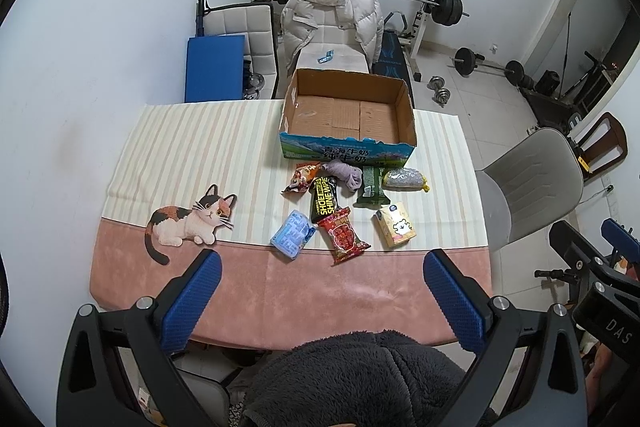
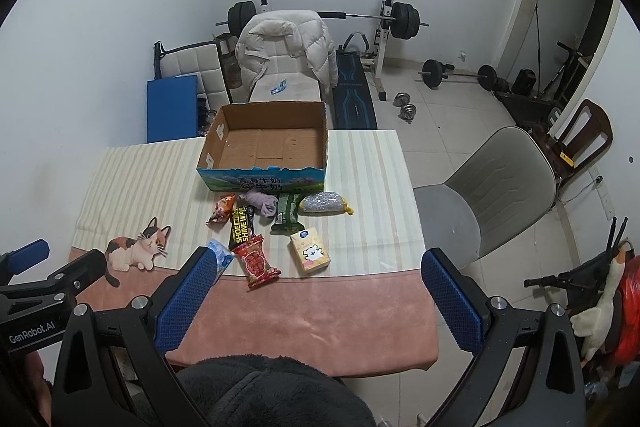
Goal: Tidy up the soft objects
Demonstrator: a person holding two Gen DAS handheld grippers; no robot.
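An empty cardboard box (image 1: 406,107) (image 2: 324,135) stands at the table's far side. In front of it lie soft items: a lilac cloth (image 1: 347,174) (image 2: 262,203), an orange snack bag (image 1: 300,178), a black shoe-wipes pack (image 1: 324,199) (image 2: 241,227), a green packet (image 1: 371,187), a silver pouch (image 1: 403,179) (image 2: 323,203), a blue tissue pack (image 1: 292,235), a red snack bag (image 1: 343,235) (image 2: 256,261) and a yellow tissue pack (image 1: 395,230) (image 2: 310,251). My left gripper (image 1: 322,265) and right gripper (image 2: 314,265) hover open above the near table edge, holding nothing.
A striped and pink cloth with a cat picture (image 1: 188,219) covers the table (image 1: 280,291). A grey chair (image 2: 492,187) stands to the right. A chair with a white jacket (image 1: 332,15), a blue mat and weights lie beyond. A dark fleece sleeve (image 1: 360,379) is below.
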